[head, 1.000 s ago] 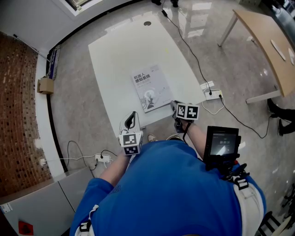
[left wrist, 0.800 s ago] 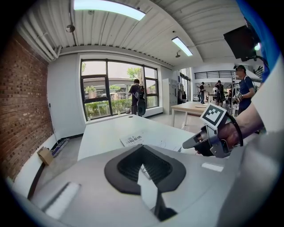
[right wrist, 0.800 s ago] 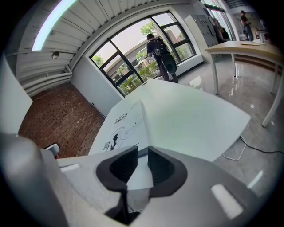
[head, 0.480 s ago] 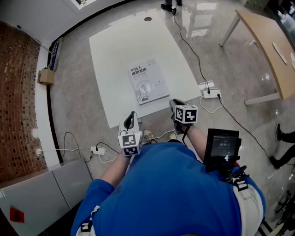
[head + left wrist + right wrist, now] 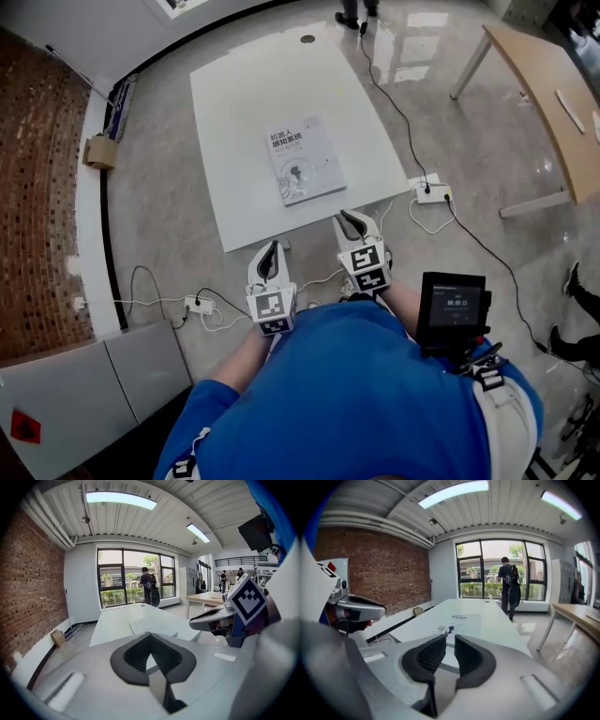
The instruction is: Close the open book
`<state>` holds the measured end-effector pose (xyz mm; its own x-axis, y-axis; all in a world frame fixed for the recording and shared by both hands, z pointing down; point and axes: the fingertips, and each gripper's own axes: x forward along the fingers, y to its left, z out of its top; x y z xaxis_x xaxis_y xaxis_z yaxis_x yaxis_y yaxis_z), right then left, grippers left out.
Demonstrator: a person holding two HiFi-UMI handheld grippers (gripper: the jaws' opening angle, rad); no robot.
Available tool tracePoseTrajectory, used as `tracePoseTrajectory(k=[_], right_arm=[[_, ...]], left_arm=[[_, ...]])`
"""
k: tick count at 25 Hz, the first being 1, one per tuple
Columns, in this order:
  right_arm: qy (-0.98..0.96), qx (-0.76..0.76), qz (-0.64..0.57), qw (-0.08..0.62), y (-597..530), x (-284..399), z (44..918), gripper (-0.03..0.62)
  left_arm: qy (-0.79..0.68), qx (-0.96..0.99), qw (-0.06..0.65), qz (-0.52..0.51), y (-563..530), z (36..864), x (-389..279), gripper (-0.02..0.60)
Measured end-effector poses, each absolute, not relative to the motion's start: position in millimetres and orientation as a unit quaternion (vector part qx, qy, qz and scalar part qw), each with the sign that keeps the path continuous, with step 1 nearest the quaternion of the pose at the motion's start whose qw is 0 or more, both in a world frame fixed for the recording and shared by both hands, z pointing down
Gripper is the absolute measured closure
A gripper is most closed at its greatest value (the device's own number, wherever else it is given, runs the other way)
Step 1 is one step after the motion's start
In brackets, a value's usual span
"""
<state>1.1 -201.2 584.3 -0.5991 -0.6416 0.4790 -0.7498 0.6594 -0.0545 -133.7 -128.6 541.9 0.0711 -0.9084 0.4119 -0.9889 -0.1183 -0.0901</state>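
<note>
A grey-white book point(image 5: 305, 159) lies closed, cover up, on the near half of the white table point(image 5: 253, 84). Both grippers hang off the table's near edge, close to my body, apart from the book. My left gripper point(image 5: 273, 248) is over the floor at the left, its jaws together and empty. My right gripper point(image 5: 352, 217) is just short of the table edge, its pads a narrow gap apart with nothing between them. The right gripper view shows the book point(image 5: 457, 620) ahead beyond the right gripper point(image 5: 450, 639). In the left gripper view the book point(image 5: 152, 626) shows past the left gripper point(image 5: 150, 639).
Power strips with cables lie on the floor at the right point(image 5: 431, 194) and left point(image 5: 202, 305). A wooden table point(image 5: 553, 103) stands at the far right, a cardboard box point(image 5: 97, 150) by the brick wall. A person point(image 5: 508, 585) stands near the windows.
Both grippers have drawn back from the table toward my body. The right gripper has risen and rolled so its marker cube faces up. The book has stayed closed and still.
</note>
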Motion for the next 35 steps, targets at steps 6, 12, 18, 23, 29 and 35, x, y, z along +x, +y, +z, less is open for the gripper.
tracePoseTrajectory(k=[6,12,18,23,29,35], right_arm=[[-0.891,0.402,0.085,0.194,-168,-9,546,0.542],[-0.872,0.447,0.075,0.185,-106,6,513,0.546],[-0.855,0.477,0.076,0.189,-52,18,497,0.559],[-0.851,0.486,0.079,0.183,-26,23,489,0.574],[-0.861,0.478,0.075,0.159,-12,28,469,0.588],[-0.869,0.47,0.07,0.139,-2,53,462,0.589]], left_arm=[[-0.635,0.75,0.106,0.149,-119,512,-120,0.577],[-0.604,0.78,0.102,0.125,-66,499,-117,0.577],[-0.588,0.794,0.11,0.107,-29,496,-113,0.577],[-0.59,0.792,0.117,0.102,-4,496,-114,0.577],[-0.607,0.784,0.095,0.084,10,480,-110,0.577],[-0.614,0.78,0.087,0.084,22,469,-83,0.577]])
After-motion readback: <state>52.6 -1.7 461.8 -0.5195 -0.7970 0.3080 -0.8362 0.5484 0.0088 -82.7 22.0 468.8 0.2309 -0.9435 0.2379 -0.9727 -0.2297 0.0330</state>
